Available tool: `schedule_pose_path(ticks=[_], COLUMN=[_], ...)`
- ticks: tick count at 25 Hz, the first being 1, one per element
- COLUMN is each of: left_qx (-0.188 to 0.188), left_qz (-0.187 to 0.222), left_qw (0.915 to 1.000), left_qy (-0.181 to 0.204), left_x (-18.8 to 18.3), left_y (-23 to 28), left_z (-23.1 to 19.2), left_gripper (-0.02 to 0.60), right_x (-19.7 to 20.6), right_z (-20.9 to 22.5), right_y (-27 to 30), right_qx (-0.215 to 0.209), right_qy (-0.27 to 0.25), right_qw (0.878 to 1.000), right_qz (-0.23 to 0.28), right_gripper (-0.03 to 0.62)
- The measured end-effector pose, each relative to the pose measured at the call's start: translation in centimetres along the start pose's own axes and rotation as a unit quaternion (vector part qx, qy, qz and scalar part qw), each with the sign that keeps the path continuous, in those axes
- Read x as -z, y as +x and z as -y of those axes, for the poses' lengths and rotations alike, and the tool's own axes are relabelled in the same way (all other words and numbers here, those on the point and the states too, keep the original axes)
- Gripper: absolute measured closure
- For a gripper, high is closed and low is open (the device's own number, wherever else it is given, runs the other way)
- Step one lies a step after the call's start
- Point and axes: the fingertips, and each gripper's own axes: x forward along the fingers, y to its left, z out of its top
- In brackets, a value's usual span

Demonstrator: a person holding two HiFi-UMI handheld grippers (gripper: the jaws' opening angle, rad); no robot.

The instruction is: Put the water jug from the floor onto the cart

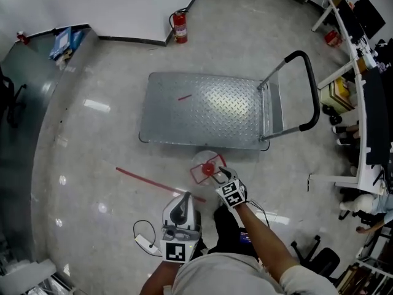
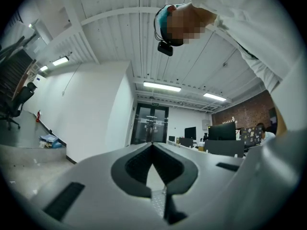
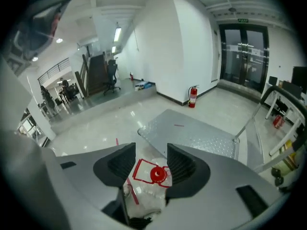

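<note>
right hand-held gripper (image 3: pixel 151 152) gapes over the jug (image 1: pixel 207 163) on the floor (image 1: pixel 92 165); left hand-held gripper (image 2: pixel 152 145) closed. we judge it heavy, slick; grip the red handle (image 3: pixel 135 170).

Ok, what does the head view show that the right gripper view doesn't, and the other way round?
Only the head view: the left gripper, held close to the person's body, and the whole black push handle. Only the right gripper view: the dark double door and a staircase. Both: the water jug standing on the floor with its red cap, the right gripper's open jaws at its top without gripping, the cart, and the fire extinguisher.
</note>
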Motion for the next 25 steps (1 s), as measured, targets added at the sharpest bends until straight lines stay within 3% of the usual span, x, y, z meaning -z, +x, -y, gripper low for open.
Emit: schedule_pose_path(ticks=[5,10,14,25], left_qx=[0.003,-0.003,-0.012,-0.017], left_qz=[-0.025,-0.065,-0.087,-0.106], left_qw=[0.9996,0.9978,0.9958,0.9934], left_qy=[-0.007,-0.016,-0.027,-0.04], left_x=[4.2,8.9,11.9,14.6], left_y=[0.0,-0.9,-1.1,-1.2], left_z=[-2.1,-4.3,-5.5,-6.5], left_gripper=[0.578,0.578,0.578,0.578], right_x=[6.9,11.6,13.9,16.4], right_z=[0.3,0.8,1.2,2.0], right_y=[8.2,12.7,15.3,19.3], right_qx=[0.003,0.007,0.014,0.022], right_qy=[-0.008,0.002,0.014,0.024], right_qw=[0.994,0.984,0.98,0.972], right_qz=[-0.107,-0.176,-0.2,-0.232], right_gripper=[0.361,0.341,0.338,0.307])
